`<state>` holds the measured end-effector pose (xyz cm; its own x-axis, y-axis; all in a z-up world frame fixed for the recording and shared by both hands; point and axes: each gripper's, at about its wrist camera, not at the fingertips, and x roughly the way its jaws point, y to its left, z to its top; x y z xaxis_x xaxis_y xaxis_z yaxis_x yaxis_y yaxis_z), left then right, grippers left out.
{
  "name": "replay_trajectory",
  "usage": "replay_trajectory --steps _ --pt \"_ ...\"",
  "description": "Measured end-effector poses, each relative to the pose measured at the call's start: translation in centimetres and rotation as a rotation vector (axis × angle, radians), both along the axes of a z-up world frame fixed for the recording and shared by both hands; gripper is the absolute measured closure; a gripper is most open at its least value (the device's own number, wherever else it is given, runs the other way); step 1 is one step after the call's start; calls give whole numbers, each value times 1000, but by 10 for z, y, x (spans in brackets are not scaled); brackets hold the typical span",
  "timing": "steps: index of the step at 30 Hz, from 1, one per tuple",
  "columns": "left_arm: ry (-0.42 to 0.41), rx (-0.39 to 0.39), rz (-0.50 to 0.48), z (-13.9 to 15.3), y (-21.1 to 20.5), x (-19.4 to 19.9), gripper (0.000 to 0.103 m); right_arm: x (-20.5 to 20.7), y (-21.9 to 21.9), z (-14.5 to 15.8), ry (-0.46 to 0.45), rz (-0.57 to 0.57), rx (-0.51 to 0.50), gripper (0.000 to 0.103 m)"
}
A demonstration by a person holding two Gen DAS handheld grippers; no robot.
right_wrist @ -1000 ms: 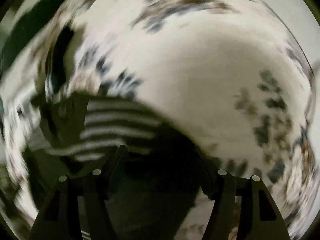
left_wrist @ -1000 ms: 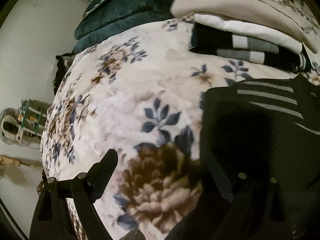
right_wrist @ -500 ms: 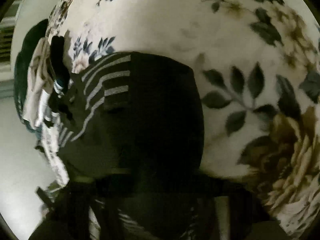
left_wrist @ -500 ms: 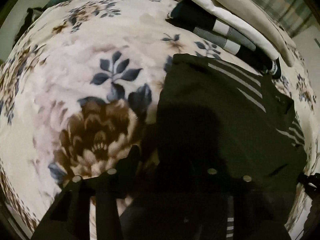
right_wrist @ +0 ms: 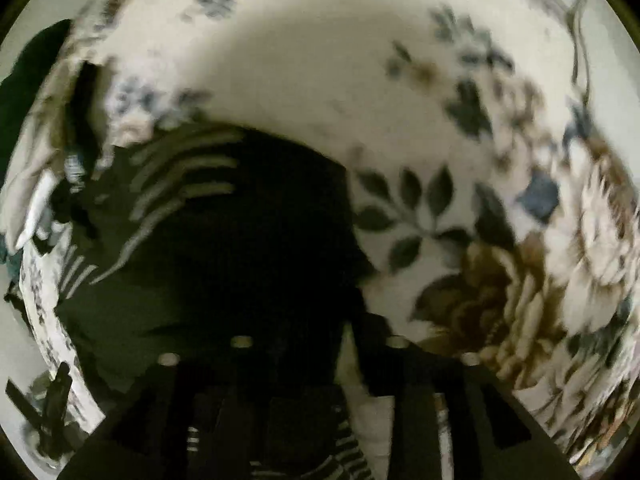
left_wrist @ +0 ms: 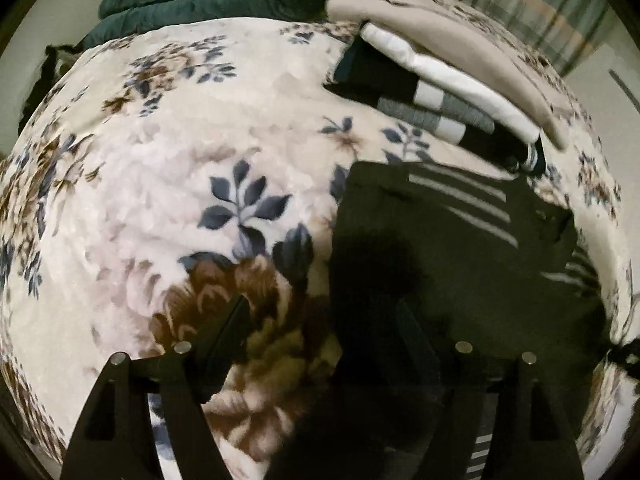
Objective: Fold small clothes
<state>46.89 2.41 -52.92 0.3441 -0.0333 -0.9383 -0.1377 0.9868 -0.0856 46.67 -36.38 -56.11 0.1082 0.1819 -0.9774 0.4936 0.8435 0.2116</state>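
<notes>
Left first: left gripper hovers low over the bed's floral blanket, jaws spread wide, nothing between them; its right finger overlaps the near-left edge of the dark striped garment, whether touching I cannot tell. That garment lies flat ahead and right of these jaws, with a stack of folded clothes just beyond its far edge. Moving right: right gripper, view blurred, sits at the garment's near-right edge; dark cloth fills the space around the fingers, so gripping or not I cannot tell, though the jaws look parted. Risks, as judgement: closing now may pinch plush blanket along with cloth; the left jaws may catch only a thin edge and slip; a lopsided lift would skew the fold.
</notes>
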Motion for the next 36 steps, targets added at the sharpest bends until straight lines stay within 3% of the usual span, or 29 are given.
replay_trajectory --steps 2,3,6,8,10,13,16,19,21,27,32,35,36 --pt "52 43 -34 -16 -4 -1 29 0 19 15 -61 54 -9 38" --pt "86 59 -55 -30 -5 -2 29 0 36 16 -68 110 -2 38" --pt "91 56 -61 -43 -2 -9 29 -1 73 -7 18 230 -61 38" --pt "72 62 -64 -32 -2 -10 29 -4 84 -31 104 233 -42 38" --pt "34 46 -66 -9 -5 -16 29 -8 80 -26 110 182 -23 38" --pt "-34 76 -119 31 -21 -33 29 -16 67 12 60 141 0 38" --pt "-80 138 -192 66 -50 -61 29 -35 44 51 27 128 39 29" --pt "-68 137 -231 87 -83 -92 29 -61 15 76 34 136 78 29" --pt "-14 103 -256 90 -117 -123 29 -78 -10 83 44 150 89 29" --pt "203 13 -322 58 -239 -221 29 -133 -97 62 123 217 122 29" --pt "424 -149 -373 1 -345 -290 31 -144 -143 27 167 237 138 29" --pt "460 -101 -408 -29 -389 -313 31 -134 -156 10 163 233 176 29" --pt "459 -55 -420 -42 -398 -317 43 -128 -157 6 156 232 190 29"
